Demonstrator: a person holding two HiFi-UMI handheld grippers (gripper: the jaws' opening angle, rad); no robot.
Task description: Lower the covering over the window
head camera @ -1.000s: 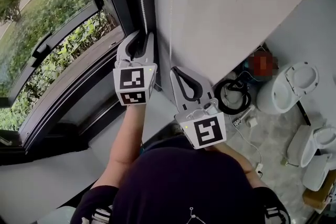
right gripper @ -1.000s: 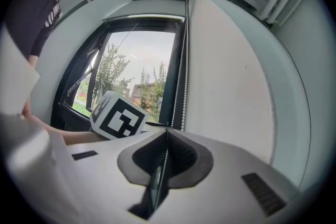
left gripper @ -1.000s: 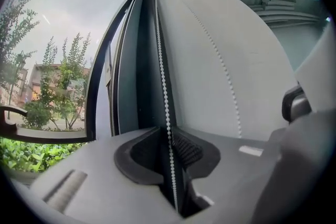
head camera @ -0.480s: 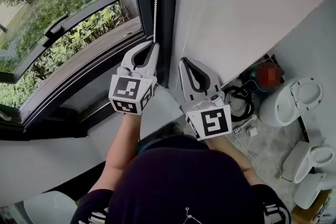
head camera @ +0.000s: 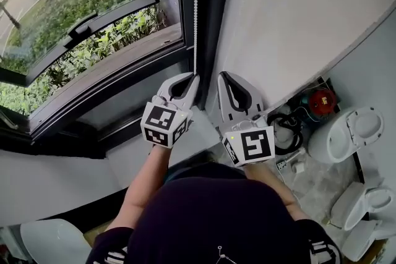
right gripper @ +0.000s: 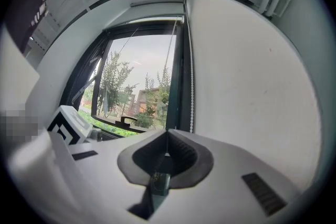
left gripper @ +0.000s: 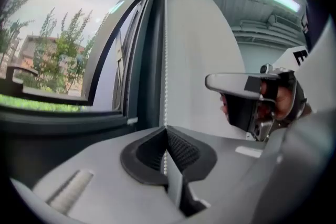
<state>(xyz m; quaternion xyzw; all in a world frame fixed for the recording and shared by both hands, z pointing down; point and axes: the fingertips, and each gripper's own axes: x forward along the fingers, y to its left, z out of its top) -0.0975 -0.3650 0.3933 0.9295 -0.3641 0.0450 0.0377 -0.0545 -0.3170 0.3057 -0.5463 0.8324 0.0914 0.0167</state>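
Nearest us, our left gripper (head camera: 195, 76) has its jaws pressed together on the bead chain (head camera: 196, 9), which hangs straight along the dark window frame (head camera: 210, 21). Just right of it, our right gripper (head camera: 223, 75) is fully closed and holds nothing, near the white wall (head camera: 297, 9). Farther up, the covering (right gripper: 157, 6) sits rolled at the window's top, leaving the glass (head camera: 74, 15) uncovered.

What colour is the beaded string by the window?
White. The beaded string shows best in the head view.
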